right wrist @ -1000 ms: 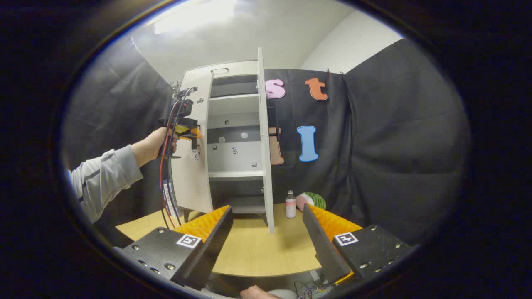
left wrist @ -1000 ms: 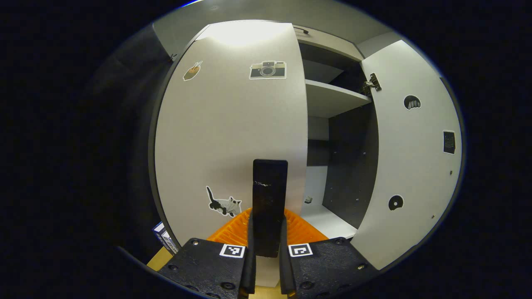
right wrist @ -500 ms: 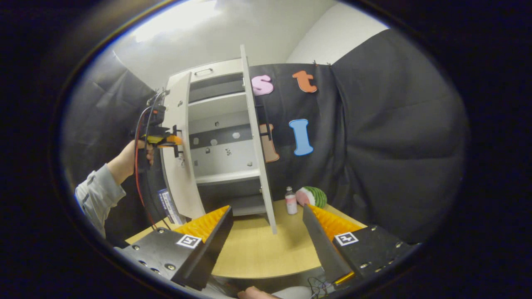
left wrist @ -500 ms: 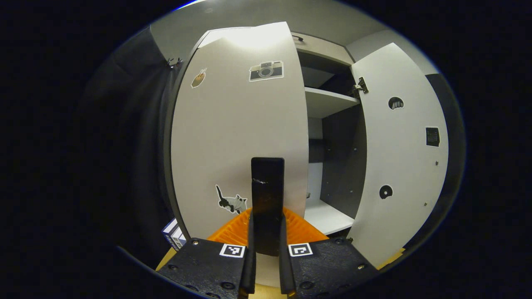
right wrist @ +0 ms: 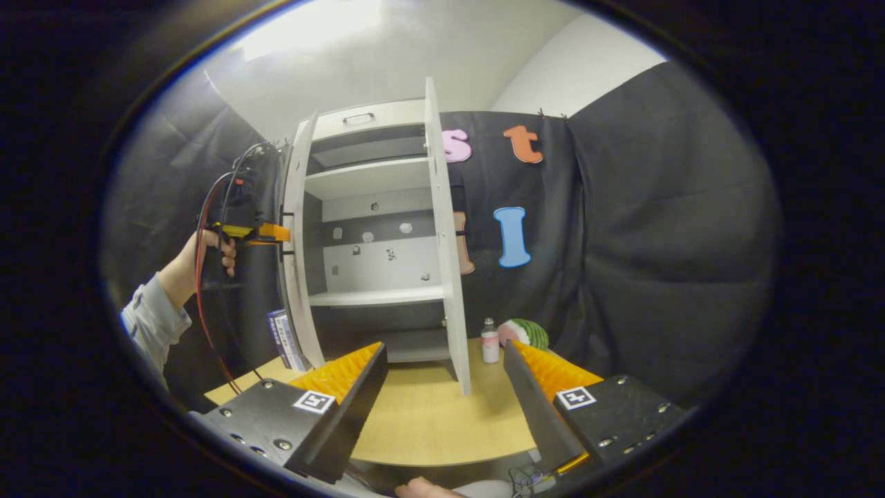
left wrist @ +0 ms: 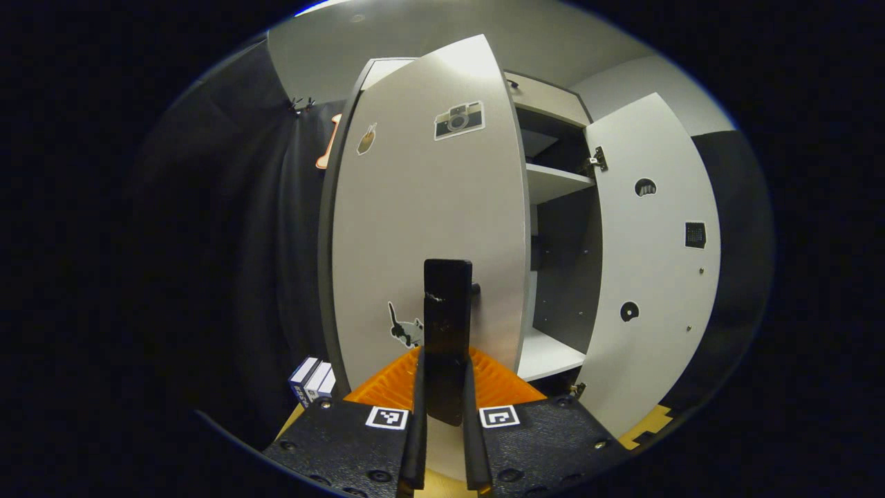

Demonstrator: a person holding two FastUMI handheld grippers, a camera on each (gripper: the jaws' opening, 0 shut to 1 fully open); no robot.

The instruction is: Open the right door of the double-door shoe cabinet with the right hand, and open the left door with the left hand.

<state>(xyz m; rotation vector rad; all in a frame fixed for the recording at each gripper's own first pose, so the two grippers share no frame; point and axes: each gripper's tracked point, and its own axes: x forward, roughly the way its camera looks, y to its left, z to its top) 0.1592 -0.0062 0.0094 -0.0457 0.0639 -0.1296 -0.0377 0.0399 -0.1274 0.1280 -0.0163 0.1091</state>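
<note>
The white shoe cabinet (right wrist: 373, 207) stands on the wooden table (right wrist: 422, 415) with both doors swung out. In the left gripper view, my left gripper (left wrist: 446, 387) is shut on the black upright handle (left wrist: 448, 297) of the left door (left wrist: 429, 207), whose front carries stickers. The right door (left wrist: 650, 263) stands wide open beside it. In the right gripper view, my right gripper (right wrist: 442, 363) is open with nothing between its fingers, low over the table and well back from the right door (right wrist: 446, 242). Farther off, a hand (right wrist: 207, 252) holds the left gripper (right wrist: 280, 234) at the left door (right wrist: 297, 242).
A small bottle (right wrist: 489, 342) and a green striped round thing (right wrist: 529, 333) sit on the table right of the cabinet. Blue and white boxes (right wrist: 280, 339) stand left of it. White shelves (right wrist: 373, 297) show inside. Black cloth hangs behind and at the sides.
The left door has swung farther out to the left with my left gripper still shut on its handle. My right gripper stays open and back from the cabinet.
</note>
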